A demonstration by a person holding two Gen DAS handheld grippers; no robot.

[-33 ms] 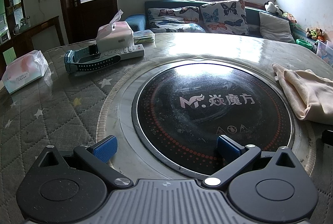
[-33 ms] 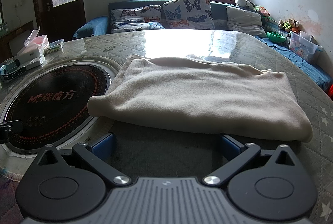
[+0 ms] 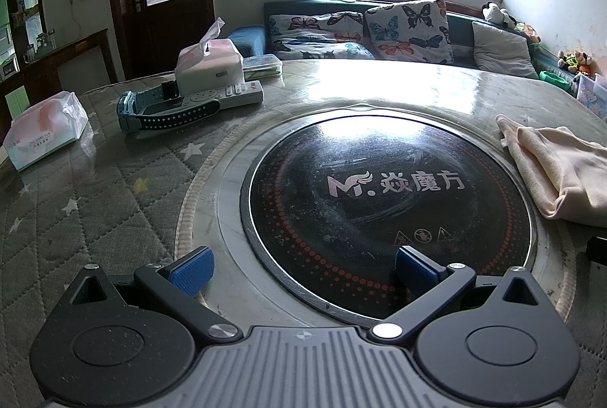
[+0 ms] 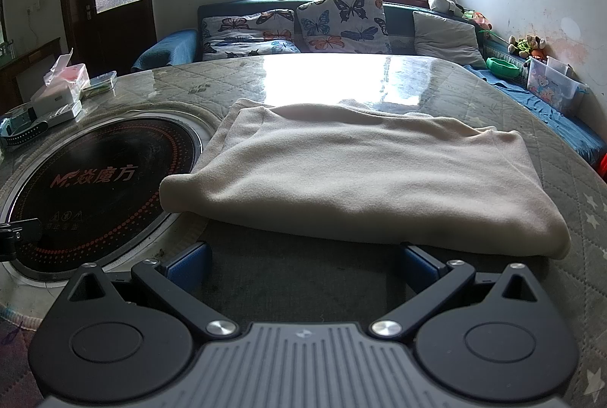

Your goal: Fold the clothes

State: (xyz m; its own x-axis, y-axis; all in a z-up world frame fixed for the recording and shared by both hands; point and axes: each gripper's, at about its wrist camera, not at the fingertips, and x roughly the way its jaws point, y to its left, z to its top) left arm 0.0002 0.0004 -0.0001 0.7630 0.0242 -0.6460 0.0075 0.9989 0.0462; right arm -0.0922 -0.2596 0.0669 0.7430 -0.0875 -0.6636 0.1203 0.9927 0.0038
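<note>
Nothing moved. Left gripper [image 3: 303, 269], right gripper [image 4: 303, 265] spread, empty; folded cream garment [image 4: 364, 176] on table [image 4: 550, 131]; tissue box [image 3: 208, 65] holds tissue.

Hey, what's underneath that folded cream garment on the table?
The folded cream garment lies on the quilted table cover, its left corner overlapping the rim of the round black cooktop. Whatever lies beneath its middle is hidden.
</note>
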